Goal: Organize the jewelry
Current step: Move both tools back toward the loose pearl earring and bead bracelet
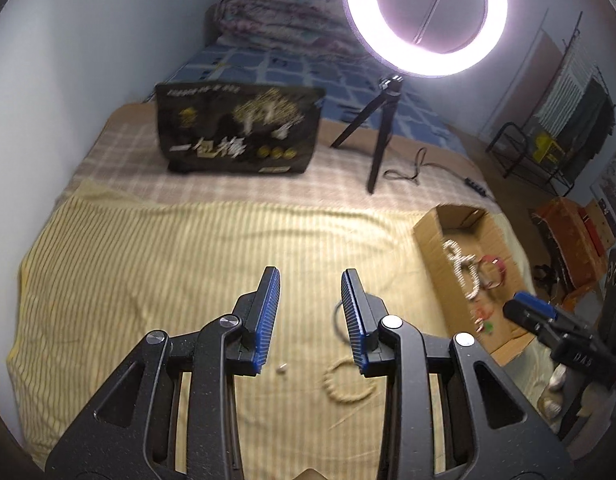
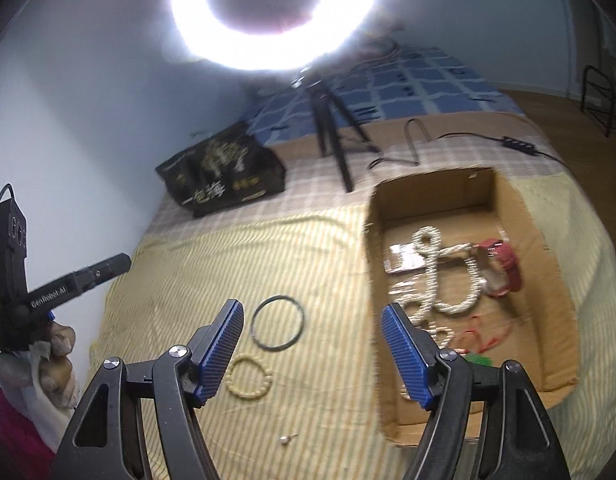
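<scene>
done: pearl necklace (image 2: pixel 448 280), red piece in cardboard box (image 2: pixel 524 216) | left: black ring (image 2: pixel 278 322), bead bracelet (image 2: pixel 250 378), maybe 1 earring (image 2: pixel 286 438), on bed | left tongs (image 1: pixel 310 316), right tongs (image 2: pixel 312 346) apart, empty

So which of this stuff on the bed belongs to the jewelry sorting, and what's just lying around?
Job:
cardboard box
pearl necklace
red bracelet
black bangle
beaded bracelet
small earring

Lying about:
ring light
tripod
black bag
power cable
</scene>
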A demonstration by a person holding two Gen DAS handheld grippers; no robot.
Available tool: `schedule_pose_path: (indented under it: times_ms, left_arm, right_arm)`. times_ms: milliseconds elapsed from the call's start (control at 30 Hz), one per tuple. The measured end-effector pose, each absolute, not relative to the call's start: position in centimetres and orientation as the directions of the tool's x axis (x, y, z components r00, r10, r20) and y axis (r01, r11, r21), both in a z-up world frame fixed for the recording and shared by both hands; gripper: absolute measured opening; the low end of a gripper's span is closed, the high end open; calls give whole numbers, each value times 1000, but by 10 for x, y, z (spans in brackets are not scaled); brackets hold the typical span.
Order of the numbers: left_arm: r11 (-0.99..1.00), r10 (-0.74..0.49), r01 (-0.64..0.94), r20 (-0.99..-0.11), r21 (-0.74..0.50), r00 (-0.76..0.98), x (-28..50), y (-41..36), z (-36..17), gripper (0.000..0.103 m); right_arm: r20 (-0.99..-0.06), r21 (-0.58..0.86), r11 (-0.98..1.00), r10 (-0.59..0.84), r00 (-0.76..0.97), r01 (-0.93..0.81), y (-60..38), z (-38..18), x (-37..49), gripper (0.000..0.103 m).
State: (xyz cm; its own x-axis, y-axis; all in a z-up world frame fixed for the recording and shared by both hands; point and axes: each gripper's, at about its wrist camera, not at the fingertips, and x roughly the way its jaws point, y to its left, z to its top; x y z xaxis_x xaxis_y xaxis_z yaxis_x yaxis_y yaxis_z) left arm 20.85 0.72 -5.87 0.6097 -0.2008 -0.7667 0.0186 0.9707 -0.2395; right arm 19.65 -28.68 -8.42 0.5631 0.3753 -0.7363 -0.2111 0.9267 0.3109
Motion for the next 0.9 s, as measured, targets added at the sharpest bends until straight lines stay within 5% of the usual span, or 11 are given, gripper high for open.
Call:
schedule_pose_path:
  times_ms: [200,533,900]
  left_arm:
    - [975,-192,11,-813,-223,550,197,19,-94,31]
    - [952,-274,-12,-873,-304,404,198,16,-154,22]
    - [958,-255,-37,-901,-286,351,209,6,-185,16]
  right_arm:
    - [-768,307,911,407,495,-274,-256,-103,195,74]
    - [-836,348,898,428,343,-270,-224,-158,195,43]
    - [-880,312,909,386,278,-276,-201,-179,205,32]
